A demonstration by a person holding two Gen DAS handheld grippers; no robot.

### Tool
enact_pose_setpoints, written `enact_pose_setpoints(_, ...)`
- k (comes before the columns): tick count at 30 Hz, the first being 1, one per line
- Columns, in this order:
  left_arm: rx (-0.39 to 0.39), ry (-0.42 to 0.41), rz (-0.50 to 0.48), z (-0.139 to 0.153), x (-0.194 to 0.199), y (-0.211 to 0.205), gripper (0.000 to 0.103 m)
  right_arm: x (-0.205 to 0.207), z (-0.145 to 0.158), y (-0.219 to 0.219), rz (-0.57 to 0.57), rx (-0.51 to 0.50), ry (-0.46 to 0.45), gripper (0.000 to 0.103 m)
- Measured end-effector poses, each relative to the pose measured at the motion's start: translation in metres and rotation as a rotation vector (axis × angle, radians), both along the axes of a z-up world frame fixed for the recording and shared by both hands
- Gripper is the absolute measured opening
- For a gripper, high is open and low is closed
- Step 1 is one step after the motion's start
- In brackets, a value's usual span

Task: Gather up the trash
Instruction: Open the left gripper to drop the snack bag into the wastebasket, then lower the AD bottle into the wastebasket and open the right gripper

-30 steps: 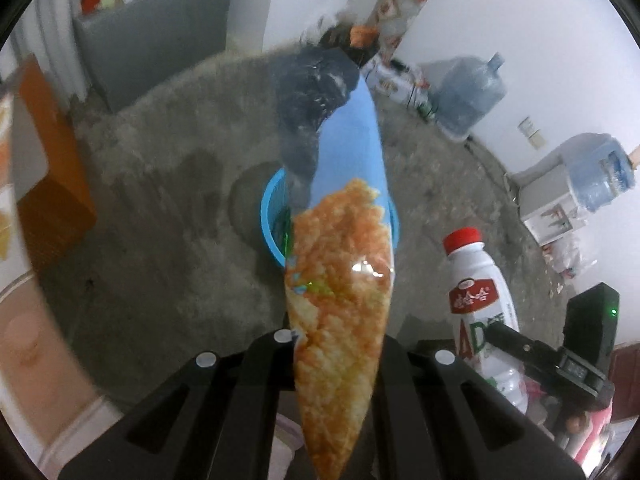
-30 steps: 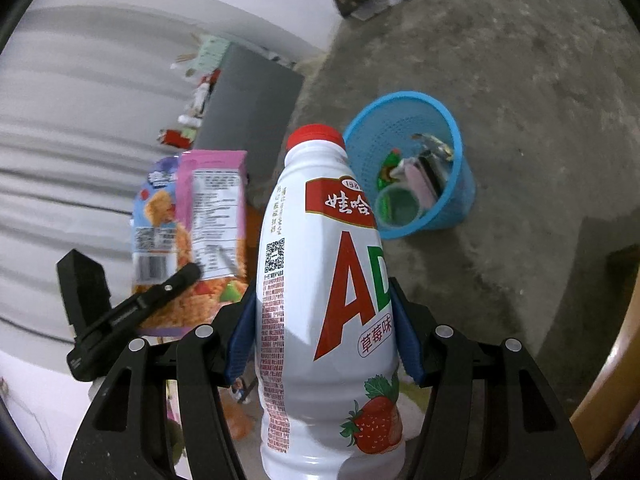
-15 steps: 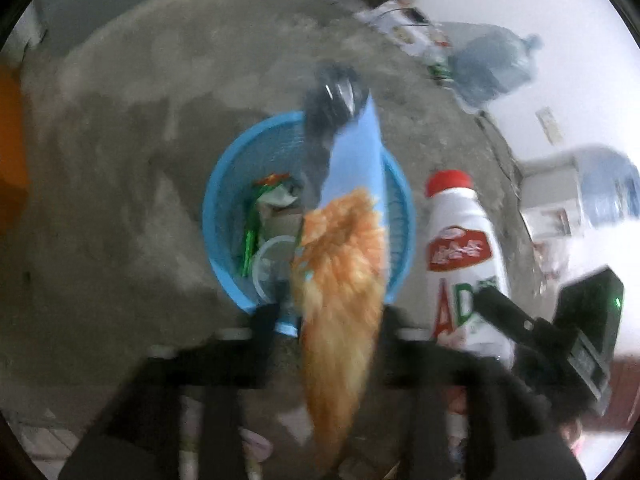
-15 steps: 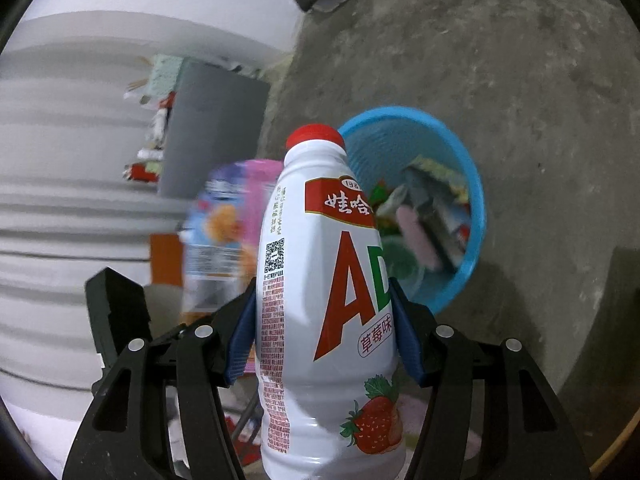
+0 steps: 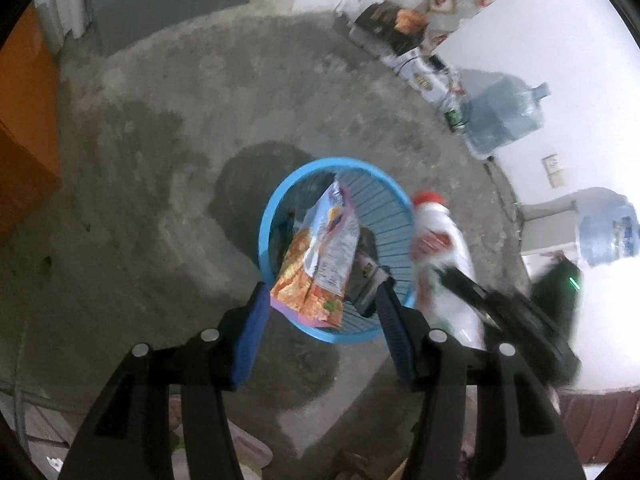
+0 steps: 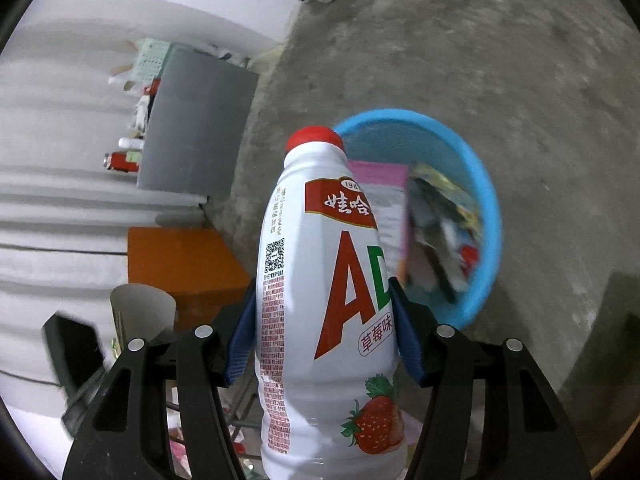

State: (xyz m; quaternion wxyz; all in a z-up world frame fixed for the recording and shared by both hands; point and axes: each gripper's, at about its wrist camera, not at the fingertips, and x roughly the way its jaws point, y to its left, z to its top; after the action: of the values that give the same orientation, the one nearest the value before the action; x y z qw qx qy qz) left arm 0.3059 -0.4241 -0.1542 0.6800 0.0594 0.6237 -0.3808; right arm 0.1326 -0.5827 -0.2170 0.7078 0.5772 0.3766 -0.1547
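Both fisheye views bend straight lines into curves and are framed by a black circular vignette at the corners. The room is dim and flatly lit, with a cool cast. In the left wrist view the white wall (image 5: 580, 80) at the right glares and washes out near the frame's lower right edge. The concrete floor (image 5: 160, 200) carries soft dark patches, one beside the blue basket (image 5: 276, 208). Motion blur smears the snack bag (image 5: 320, 256) and the white bottle (image 5: 444, 264) there. In the right wrist view the bottle's label is sharp, while the basket's contents and the floor are streaked.
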Motion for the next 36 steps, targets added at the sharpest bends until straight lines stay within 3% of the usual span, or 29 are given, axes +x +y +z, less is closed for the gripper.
enact_pose_setpoints(3,-0.028,-0.028,-0.007,0.025,-0.004,0.019,0.056,0.027,-0.010,-0.004,0.017,-0.014,0.021,0.070)
enact_pose_setpoints(6,-0.047,-0.053,-0.009,0.051,-0.010,0.044,0.057,0.038,-0.022,-0.007,0.021,-0.066,0.101,0.070)
enact_pose_setpoints(9,-0.050,-0.072,-0.006,0.068,-0.014,0.072,0.058,0.031,-0.025,-0.004,0.014,-0.093,0.121,0.070)
enact_pose_setpoints(13,-0.058,-0.093,-0.003,0.082,-0.023,0.105,0.058,0.028,-0.011,0.012,0.073,-0.184,0.136,0.056)
enact_pose_setpoints(19,-0.032,-0.161,-0.049,0.078,-0.045,0.117,0.058,0.083,-0.009,0.055,0.292,-0.336,0.178,0.045)
enact_pose_setpoints(23,-0.024,-0.169,-0.084,0.069,-0.055,0.111,0.058,0.118,-0.032,0.071,0.366,-0.332,0.233,0.039)
enact_pose_setpoints(26,-0.027,-0.180,-0.109,0.067,-0.060,0.106,0.058,0.129,-0.047,0.076,0.404,-0.370,0.328,0.016)
enact_pose_setpoints(30,-0.027,-0.186,-0.123,0.065,-0.062,0.102,0.058,0.122,-0.060,0.068,0.382,-0.321,0.336,0.003)
enact_pose_setpoints(36,-0.022,-0.181,-0.119,0.062,-0.063,0.099,0.058,0.120,-0.094,0.061,0.366,-0.230,0.355,0.000)
